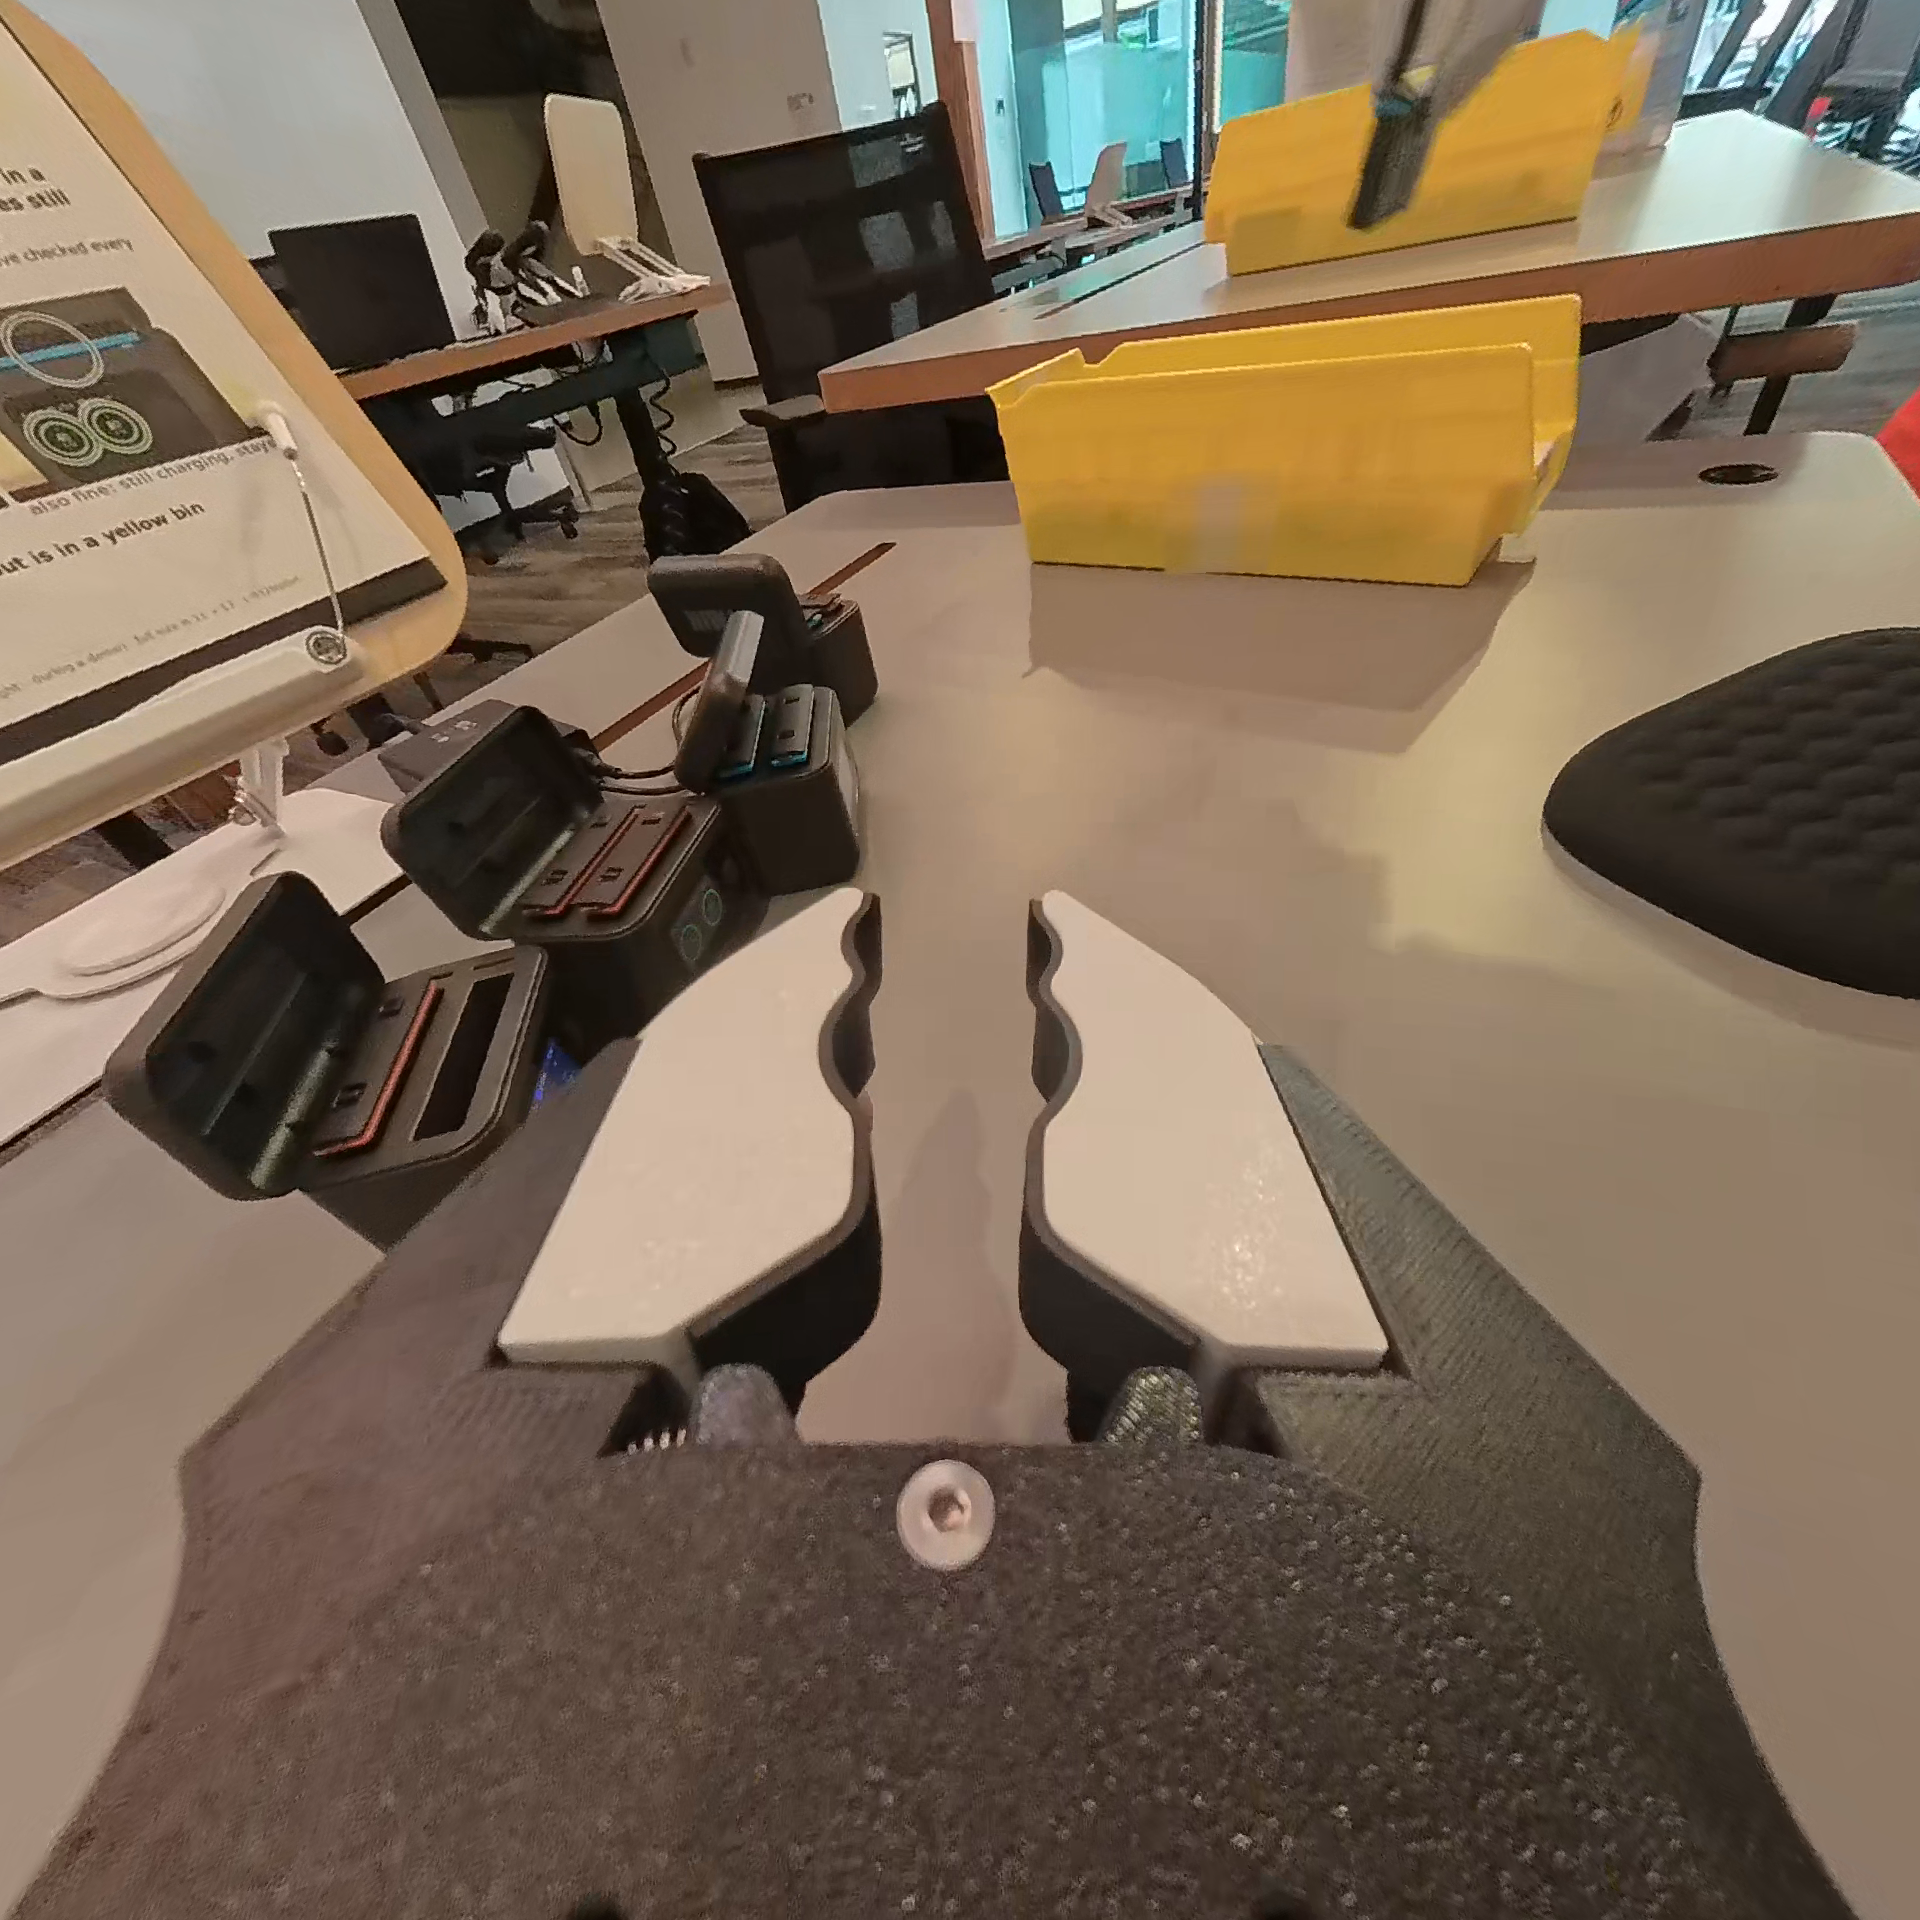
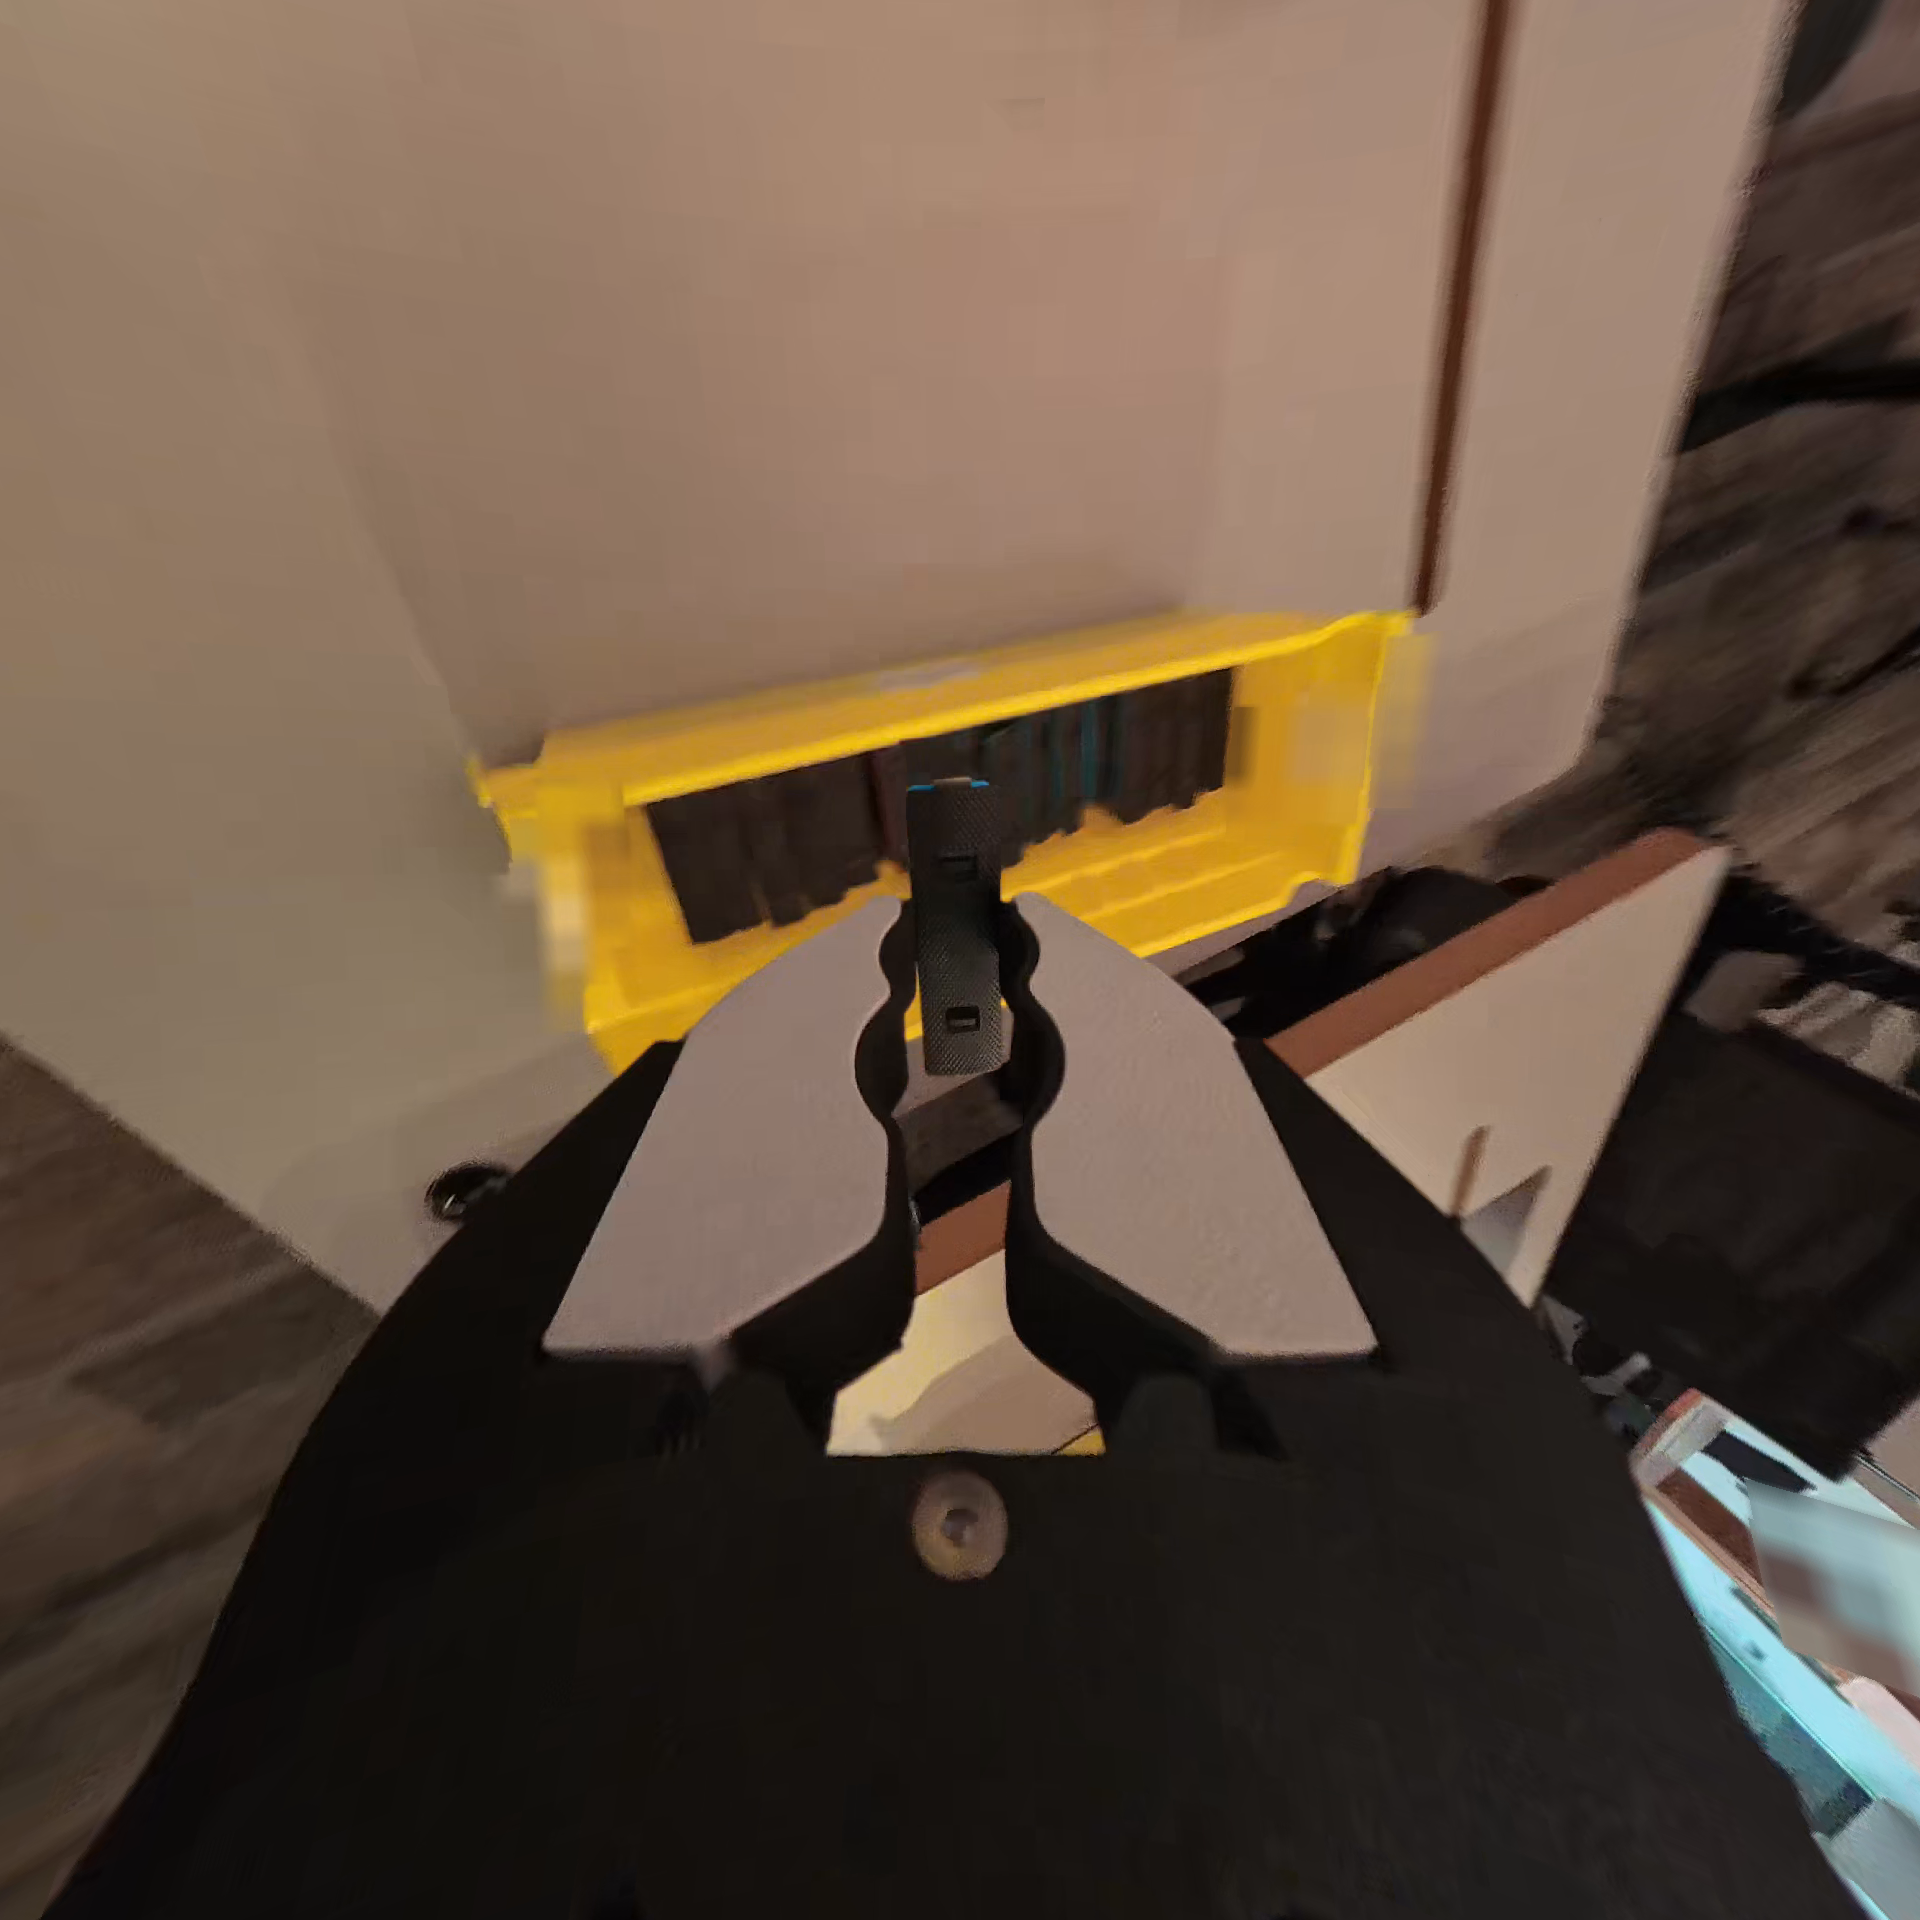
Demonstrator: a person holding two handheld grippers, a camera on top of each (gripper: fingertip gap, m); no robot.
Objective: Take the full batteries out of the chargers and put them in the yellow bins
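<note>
My left gripper (image 1: 951, 914) is open and empty, low over the grey table, just right of a row of black chargers with raised lids. The nearest charger (image 1: 343, 1049) and the second charger (image 1: 582, 842) show red-edged batteries. A third charger (image 1: 790, 758) holds blue-edged batteries. A yellow bin (image 1: 1278, 457) stands ahead on the table, a second yellow bin (image 1: 1434, 156) on the far table. My right gripper (image 2: 956, 914) is shut on a black battery (image 2: 956, 935) with a blue end, held above a yellow bin (image 2: 935, 821) that holds several batteries. It also shows far off, blurred, in the left wrist view (image 1: 1392, 156).
A tilted instruction sheet on a board (image 1: 177, 416) stands at left behind the chargers. A black mesh pad (image 1: 1756, 821) lies at right on the table. A fourth charger (image 1: 769, 613) sits farther back. Office chairs and desks stand beyond. My right fingertips sit around 40 cm from my left ones.
</note>
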